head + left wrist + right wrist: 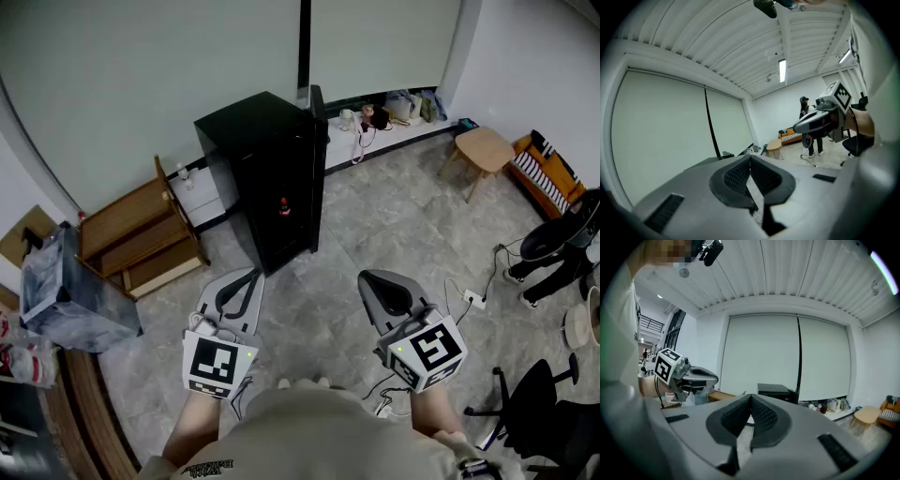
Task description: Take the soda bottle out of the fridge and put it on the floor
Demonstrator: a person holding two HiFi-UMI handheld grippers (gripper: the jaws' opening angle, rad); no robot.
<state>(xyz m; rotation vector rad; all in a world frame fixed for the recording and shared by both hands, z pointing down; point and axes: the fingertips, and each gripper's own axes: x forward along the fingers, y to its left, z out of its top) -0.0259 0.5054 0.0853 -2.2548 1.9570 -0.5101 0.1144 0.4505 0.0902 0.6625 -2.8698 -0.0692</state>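
A black mini fridge (267, 173) stands on the tiled floor ahead, its door (319, 159) swung open to the right. In its dark inside stands a small bottle with red on it (284, 207). My left gripper (247, 276) and right gripper (373, 279) hover side by side over the floor, short of the fridge, both pointing toward it. Each is shut with nothing between its jaws. The left gripper view shows its closed tips (751, 158) and the right gripper (820, 119) beside it. The right gripper view shows closed tips (750, 397) with the fridge (776, 391) beyond.
A wooden shelf unit (141, 239) lies left of the fridge, beside a grey bin (66, 291). A wooden stool (483, 150) and an orange bench (544, 173) stand at the right. A power strip with cables (472, 298) and an office chair (534, 394) are near my right side.
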